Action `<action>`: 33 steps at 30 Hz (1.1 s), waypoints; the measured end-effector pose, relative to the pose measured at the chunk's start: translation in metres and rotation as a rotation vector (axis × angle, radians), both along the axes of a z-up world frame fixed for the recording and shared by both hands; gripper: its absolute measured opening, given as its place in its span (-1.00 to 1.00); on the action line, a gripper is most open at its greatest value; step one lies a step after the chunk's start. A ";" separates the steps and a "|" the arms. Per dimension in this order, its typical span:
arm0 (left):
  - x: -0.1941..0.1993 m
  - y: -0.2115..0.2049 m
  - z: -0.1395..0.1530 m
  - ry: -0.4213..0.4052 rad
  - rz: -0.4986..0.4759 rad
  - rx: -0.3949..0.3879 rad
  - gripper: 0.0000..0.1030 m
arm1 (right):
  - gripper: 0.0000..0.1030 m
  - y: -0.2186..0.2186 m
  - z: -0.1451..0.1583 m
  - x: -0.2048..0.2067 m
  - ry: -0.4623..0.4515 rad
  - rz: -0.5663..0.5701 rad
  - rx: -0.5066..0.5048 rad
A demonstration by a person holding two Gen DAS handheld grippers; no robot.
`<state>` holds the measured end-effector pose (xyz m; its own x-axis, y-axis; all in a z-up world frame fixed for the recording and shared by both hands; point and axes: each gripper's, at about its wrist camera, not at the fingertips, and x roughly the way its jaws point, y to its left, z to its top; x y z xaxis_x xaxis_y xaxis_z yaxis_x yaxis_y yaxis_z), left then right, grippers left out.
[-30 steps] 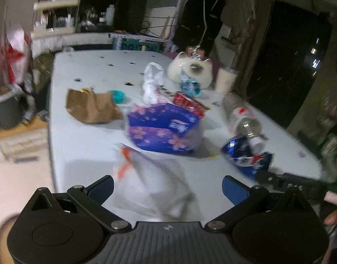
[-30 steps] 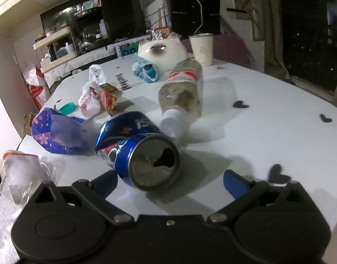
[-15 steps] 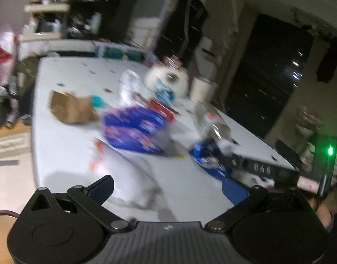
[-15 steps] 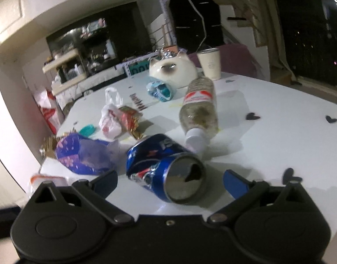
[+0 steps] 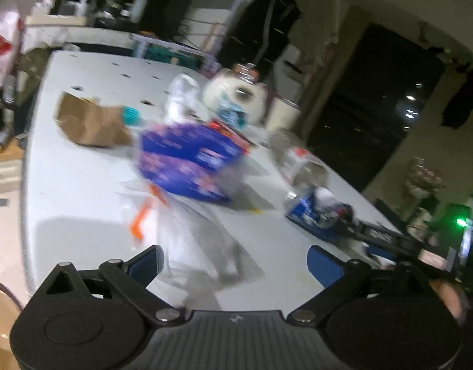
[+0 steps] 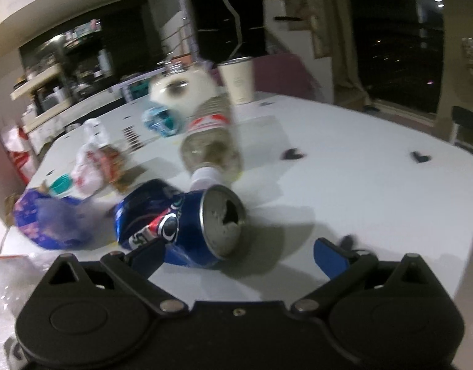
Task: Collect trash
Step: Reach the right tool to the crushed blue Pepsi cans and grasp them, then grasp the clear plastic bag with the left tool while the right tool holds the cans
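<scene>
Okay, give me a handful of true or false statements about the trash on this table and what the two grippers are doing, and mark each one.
1. The blue soda can lies crushed on its side on the white table. True.
2. The right gripper is clamped shut on the can. False: its jaws are spread wide, with the can just ahead between them.
3. The clear plastic bottle stands upright. False: it lies on its side, its white cap toward the can.
4. The left gripper is open over a clear plastic bag. True.
5. A paper cup stands upright at the far end of the table. True.
6. The brown paper bag is inside the purple flowered bag. False: it lies beside it.
</scene>
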<state>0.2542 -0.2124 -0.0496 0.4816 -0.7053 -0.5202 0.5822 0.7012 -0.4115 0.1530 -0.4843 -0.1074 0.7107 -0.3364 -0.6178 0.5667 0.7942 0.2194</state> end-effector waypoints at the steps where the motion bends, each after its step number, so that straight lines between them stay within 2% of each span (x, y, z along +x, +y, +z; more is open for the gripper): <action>1: -0.005 -0.005 -0.003 0.004 -0.023 -0.009 0.90 | 1.00 -0.005 -0.001 -0.002 0.001 -0.016 -0.001; 4: -0.016 -0.016 -0.003 0.012 -0.079 -0.040 0.90 | 1.00 -0.016 0.001 -0.010 -0.019 -0.056 0.012; 7: -0.019 -0.022 -0.003 0.008 -0.080 -0.048 0.87 | 1.00 -0.014 0.008 -0.013 -0.049 -0.043 0.009; 11: -0.006 -0.018 -0.009 0.055 0.025 -0.083 0.72 | 1.00 -0.005 0.017 -0.002 -0.069 -0.027 0.011; 16: 0.008 -0.013 -0.011 0.131 0.128 -0.130 0.69 | 1.00 -0.008 0.023 0.022 -0.095 -0.132 0.175; 18: 0.012 -0.012 -0.010 0.148 0.151 -0.149 0.67 | 1.00 -0.006 0.026 0.033 -0.094 -0.168 0.196; 27: 0.030 -0.021 -0.013 0.215 0.211 -0.183 0.47 | 1.00 0.007 0.012 0.075 0.052 -0.295 0.112; 30: 0.034 -0.025 -0.013 0.227 0.243 -0.165 0.35 | 1.00 0.013 0.006 0.079 0.085 -0.281 0.078; 33: 0.036 -0.027 -0.012 0.231 0.277 -0.137 0.12 | 1.00 0.016 0.004 0.075 0.094 -0.278 0.055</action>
